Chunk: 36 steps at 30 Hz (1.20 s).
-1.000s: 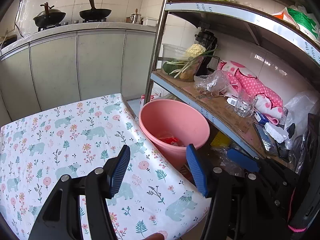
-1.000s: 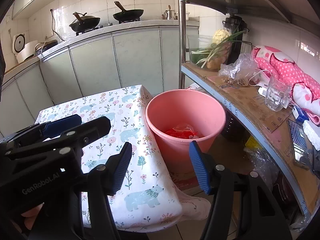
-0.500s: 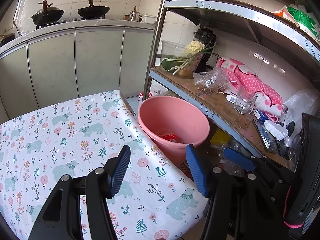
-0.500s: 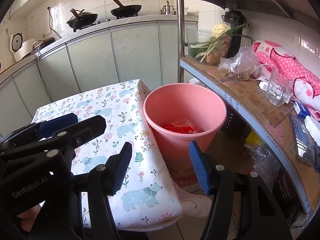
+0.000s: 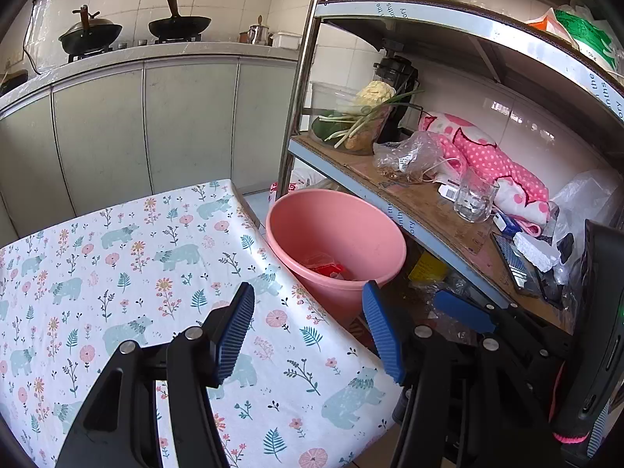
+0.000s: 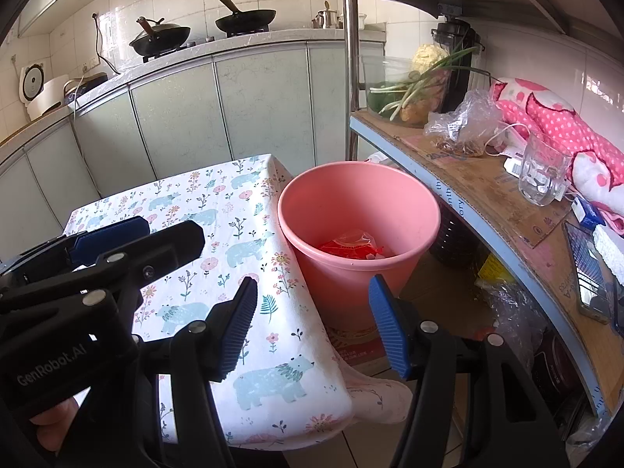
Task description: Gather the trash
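1. Metal shelf rack – fills the right side of both views; cardboard-lined mid shelf carries a tub of veg w/ spring onions, crumpled clear bag, pink dotted cloth, glass cup.
2. Counter w/ grey cabinets along the back wall; two black woks on the burners.
3. Table w/ bear-and-flower cloth – surface bare in front of both claws; cloth corner hangs off the near edge in right view.
4. Pink bucket – on floor betw. table edge and rack, touching or just beside the cloth edge. Upright.
5. Left gripper – blue pads apart, nothing betw. them; held over the table's near right corner, bucket just beyond.
6. Right gripper – pads apart, empty; held over table edge, pointing at bucket base.
7. Trash – red wrapper w/ clear film lies in the bucket bottom, partly hidden by rim in left view.
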{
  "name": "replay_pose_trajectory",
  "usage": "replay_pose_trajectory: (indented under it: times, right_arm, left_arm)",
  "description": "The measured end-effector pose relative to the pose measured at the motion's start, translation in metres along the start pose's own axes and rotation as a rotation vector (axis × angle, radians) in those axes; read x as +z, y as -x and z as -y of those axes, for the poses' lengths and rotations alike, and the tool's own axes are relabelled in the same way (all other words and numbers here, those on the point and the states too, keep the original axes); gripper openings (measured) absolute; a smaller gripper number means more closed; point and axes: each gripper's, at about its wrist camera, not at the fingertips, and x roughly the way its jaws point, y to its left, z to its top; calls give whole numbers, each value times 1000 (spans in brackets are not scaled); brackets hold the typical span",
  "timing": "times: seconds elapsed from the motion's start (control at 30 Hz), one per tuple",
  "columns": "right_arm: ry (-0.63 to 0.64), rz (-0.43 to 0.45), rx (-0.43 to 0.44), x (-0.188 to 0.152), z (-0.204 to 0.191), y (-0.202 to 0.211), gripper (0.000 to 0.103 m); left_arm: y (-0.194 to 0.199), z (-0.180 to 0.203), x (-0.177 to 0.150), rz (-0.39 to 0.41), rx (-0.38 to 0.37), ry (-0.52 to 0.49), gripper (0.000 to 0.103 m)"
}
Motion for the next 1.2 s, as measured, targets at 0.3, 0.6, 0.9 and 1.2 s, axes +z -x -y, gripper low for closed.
replay_pose_trajectory:
  times: [0.3,0.6,0.9,1.2]
  right_arm:
    - [-3,6,-3,-1,3,1,60]
    - [-6,14,-4,-3,4,4,60]
    - [-9,25,-6,-4,6,10,60]
    - [-11,40,-6,-6,6,18,60]
  left_arm:
    - [1,2,0,1,0,-7,57]
    - [2,4,0,0,-4,-15,57]
    - [5,6,0,6,-5,-28,57]
    - [11,11,-1,15,-4,-45,57]
